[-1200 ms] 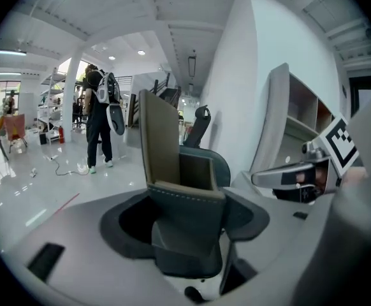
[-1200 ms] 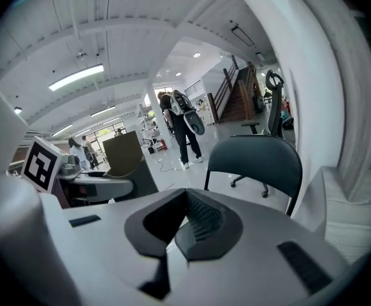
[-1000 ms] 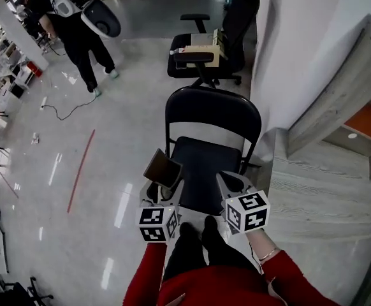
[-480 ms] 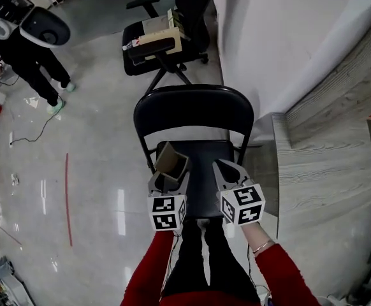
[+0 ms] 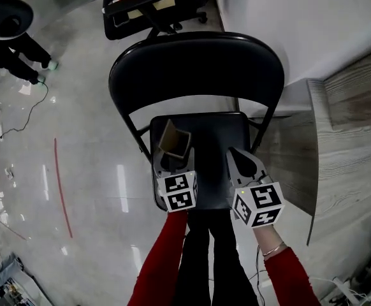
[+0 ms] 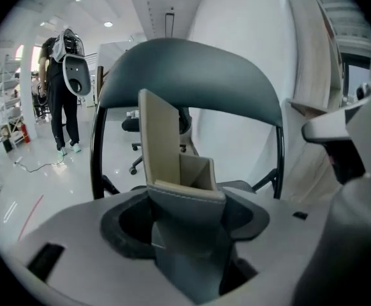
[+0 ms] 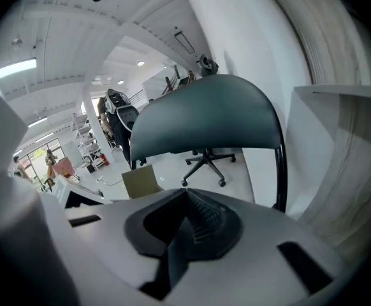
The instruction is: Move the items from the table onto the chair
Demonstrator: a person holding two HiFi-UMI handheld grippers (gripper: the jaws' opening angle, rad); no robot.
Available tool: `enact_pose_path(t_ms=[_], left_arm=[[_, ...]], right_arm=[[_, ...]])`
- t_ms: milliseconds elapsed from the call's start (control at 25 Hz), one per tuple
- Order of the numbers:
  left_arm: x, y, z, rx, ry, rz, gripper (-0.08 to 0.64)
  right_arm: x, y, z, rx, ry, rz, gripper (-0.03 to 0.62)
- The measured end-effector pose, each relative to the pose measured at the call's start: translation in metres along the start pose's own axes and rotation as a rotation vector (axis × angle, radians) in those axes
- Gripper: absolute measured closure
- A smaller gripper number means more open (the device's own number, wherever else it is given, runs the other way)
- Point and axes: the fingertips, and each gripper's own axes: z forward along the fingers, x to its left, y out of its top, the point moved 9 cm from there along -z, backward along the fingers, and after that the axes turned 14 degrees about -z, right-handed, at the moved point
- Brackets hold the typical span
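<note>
The left gripper (image 5: 173, 164) has its jaws clamped on the lower end of a tan box (image 5: 174, 140), which stands upright over the left side of the black chair's seat (image 5: 218, 139), near its back edge. The box is open-topped, with one tall flat panel, a lower pocket and a stitched rim. The right gripper (image 5: 238, 157) hovers over the seat's right side, jaws pressed together on nothing. Each gripper's cube bears black-and-white square markers.
</note>
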Motion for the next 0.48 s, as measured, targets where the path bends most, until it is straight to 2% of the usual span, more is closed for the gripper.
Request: enact_pose_path(t_ms=[160, 280, 480], left_arm=[[0.014, -0.028, 0.029, 0.021, 0.059, -0.021, 0.261], [0.016, -0.048, 0.030, 0.020, 0.081, -0.021, 0.261], [0.019, -0.069, 0.027, 0.088, 0.101, -0.039, 0.261]], right_arm=[[0.007, -0.022, 0.007, 0.038, 0.003, -0.012, 0.580], [0.011, -0.035, 0.011, 0.068, 0.017, 0.017, 0.580], [0.017, -0.040, 0.012, 0.103, 0.033, 0.026, 0.580]])
